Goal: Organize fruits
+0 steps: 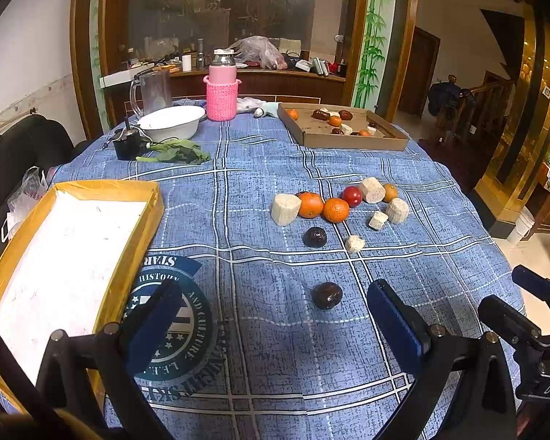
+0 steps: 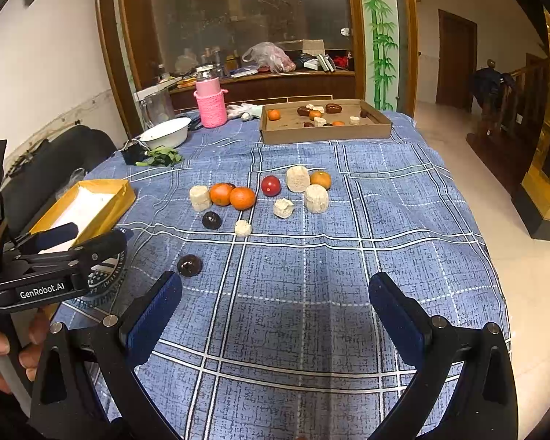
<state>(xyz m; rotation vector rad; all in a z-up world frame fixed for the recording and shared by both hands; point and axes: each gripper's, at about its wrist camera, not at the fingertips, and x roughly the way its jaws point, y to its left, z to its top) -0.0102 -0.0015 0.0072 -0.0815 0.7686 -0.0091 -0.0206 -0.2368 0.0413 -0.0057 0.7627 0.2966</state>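
Note:
Loose fruit lies mid-table on the blue plaid cloth: two oranges (image 1: pixel 322 207), a red tomato (image 1: pixel 352 195), several pale cut chunks (image 1: pixel 285 209), a third orange (image 1: pixel 390 192) and two dark round fruits (image 1: pixel 327 295) (image 1: pixel 315 237). The same group shows in the right wrist view (image 2: pixel 233 194). My left gripper (image 1: pixel 275 315) is open and empty, with the nearest dark fruit just ahead of its fingers. My right gripper (image 2: pixel 275 304) is open and empty over bare cloth, to the right of that dark fruit (image 2: pixel 189 265). An empty yellow box (image 1: pixel 143 220) sits at left.
A brown cardboard tray (image 1: pixel 352 142) holding several fruits stands at the far right of the table. A white bowl (image 1: pixel 172 121), pink bottle (image 1: pixel 222 90), glass jug (image 1: pixel 154 91), green leaves (image 1: pixel 176 152) and a small black object (image 1: pixel 126 143) stand at the back left.

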